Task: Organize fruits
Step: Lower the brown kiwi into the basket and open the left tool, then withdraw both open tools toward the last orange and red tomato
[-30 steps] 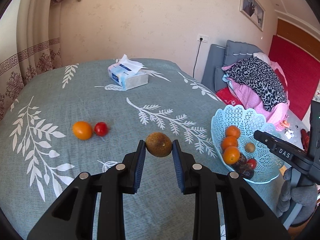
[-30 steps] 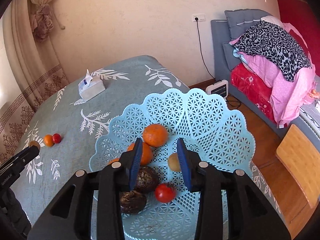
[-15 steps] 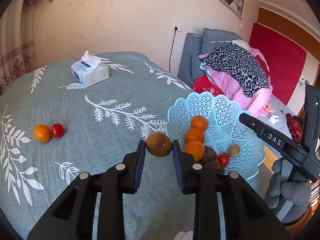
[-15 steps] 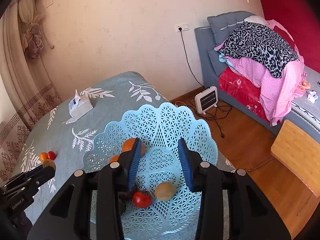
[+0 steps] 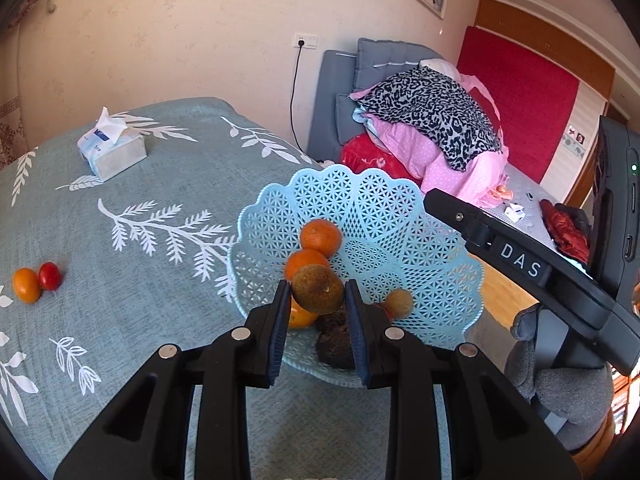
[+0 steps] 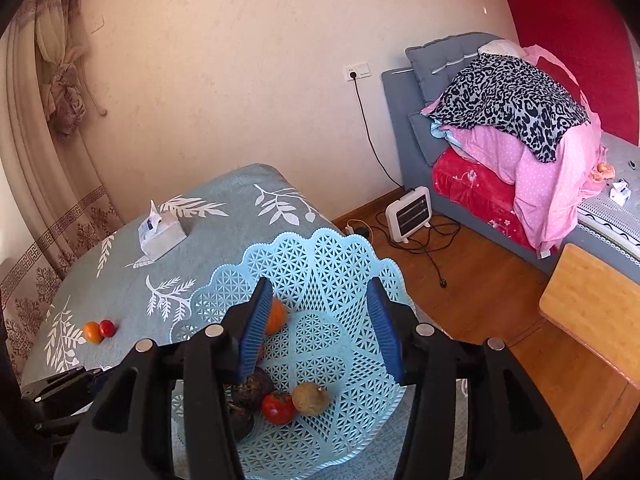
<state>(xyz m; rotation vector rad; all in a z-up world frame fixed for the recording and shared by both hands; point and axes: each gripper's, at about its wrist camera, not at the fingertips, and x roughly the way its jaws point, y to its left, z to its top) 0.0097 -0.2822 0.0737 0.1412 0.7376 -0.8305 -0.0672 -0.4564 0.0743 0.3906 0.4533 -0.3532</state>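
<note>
My left gripper (image 5: 317, 300) is shut on a brown kiwi (image 5: 317, 289) and holds it over the near rim of the light-blue lattice basket (image 5: 384, 216). In the basket lie oranges (image 5: 321, 237), a small brown fruit (image 5: 398, 303) and dark round fruits (image 5: 334, 340). My right gripper (image 6: 320, 320) hangs above the same basket (image 6: 320, 264); its jaws are opening with nothing between them. Below it sit a red tomato (image 6: 279, 407), a brown fruit (image 6: 310, 398) and an orange (image 6: 276, 316). An orange (image 5: 26, 285) and a tomato (image 5: 49, 276) rest on the tablecloth at the left.
A tissue box (image 5: 112, 148) stands at the back of the teal leaf-print tablecloth (image 5: 160, 200). The basket sits at the table's right edge. Beyond are a wooden floor with a small heater (image 6: 409, 213), cables, and a sofa (image 6: 500, 120) piled with bedding.
My left gripper has carried the kiwi rightward from over the cloth to above the basket. My right gripper's jaws have spread wider and it has drawn back slightly from the fruit.
</note>
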